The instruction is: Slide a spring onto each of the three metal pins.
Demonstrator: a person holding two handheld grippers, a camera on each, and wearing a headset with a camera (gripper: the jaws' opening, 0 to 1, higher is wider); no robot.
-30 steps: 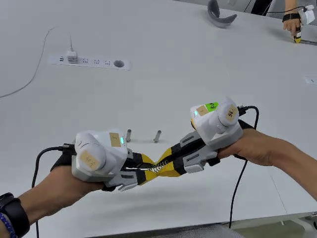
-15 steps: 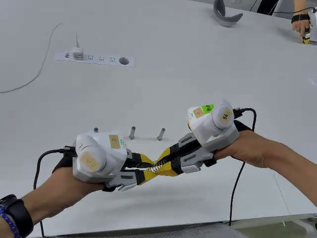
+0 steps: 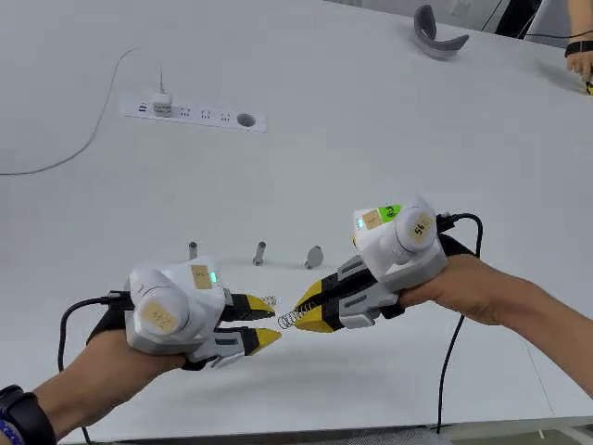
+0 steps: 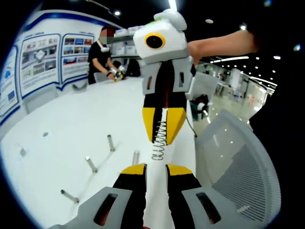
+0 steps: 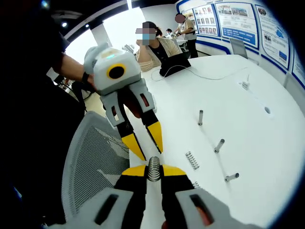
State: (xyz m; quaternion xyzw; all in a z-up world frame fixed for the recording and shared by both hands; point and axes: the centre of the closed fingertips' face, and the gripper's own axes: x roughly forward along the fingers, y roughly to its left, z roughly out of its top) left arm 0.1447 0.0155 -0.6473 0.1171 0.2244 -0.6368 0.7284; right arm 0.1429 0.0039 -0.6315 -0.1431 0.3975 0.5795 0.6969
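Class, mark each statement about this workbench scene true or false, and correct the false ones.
1. The right hand-held gripper grips a small metal coil spring. True.
2. The left hand-held gripper clamps that spring too. False: its jaws stand open, apart from it.
3. Three short metal pins are on the white table. True.
4. Every pin already carries a spring. False: all three look bare.
5. A white power strip lies beyond the pins. True.

The white counter [image 3: 389,120] bears three short metal pins [image 3: 259,253] in a row, one loose spring [image 5: 192,160] lying near them, a white power strip [image 3: 195,114] with its cable [image 3: 88,148], and a grey curved piece [image 3: 440,28] at the far end.
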